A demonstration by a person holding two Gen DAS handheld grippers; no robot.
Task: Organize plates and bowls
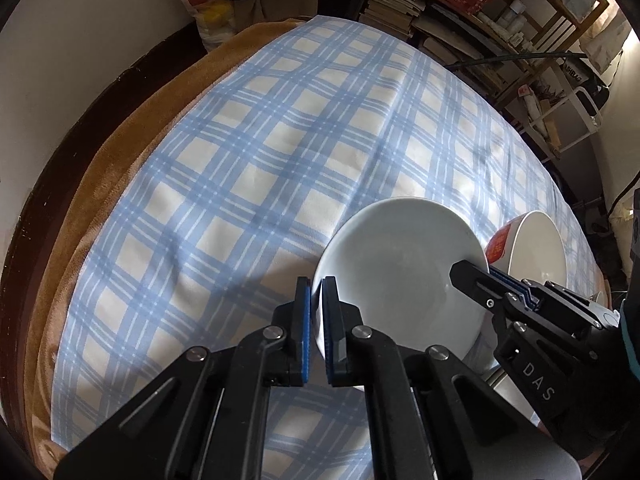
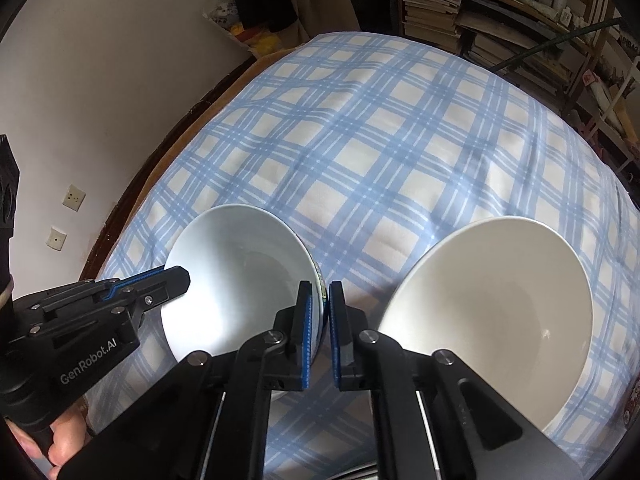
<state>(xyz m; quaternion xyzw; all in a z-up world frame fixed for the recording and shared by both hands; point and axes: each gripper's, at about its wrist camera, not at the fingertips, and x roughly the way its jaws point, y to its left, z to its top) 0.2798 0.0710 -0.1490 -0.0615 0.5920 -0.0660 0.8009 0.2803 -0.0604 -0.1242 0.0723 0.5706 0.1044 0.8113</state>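
Both my grippers, left [image 1: 316,332] and right [image 2: 324,332], have fingers pinched shut on opposite rims of the white bowl [image 1: 400,276] between them: stiff, glazed, slippery, breakable, so grip stays rim-deep.

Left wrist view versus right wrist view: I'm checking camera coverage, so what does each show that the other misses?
Only the left wrist view shows the red print on the outside of the large bowl and the brown blanket beside the cloth.

Only the right wrist view shows the large bowl's whole inside, two wall sockets and the person's hand.

Both show the small bowl on the checked cloth, with the left gripper and right gripper each clamped on opposite sides of its rim.
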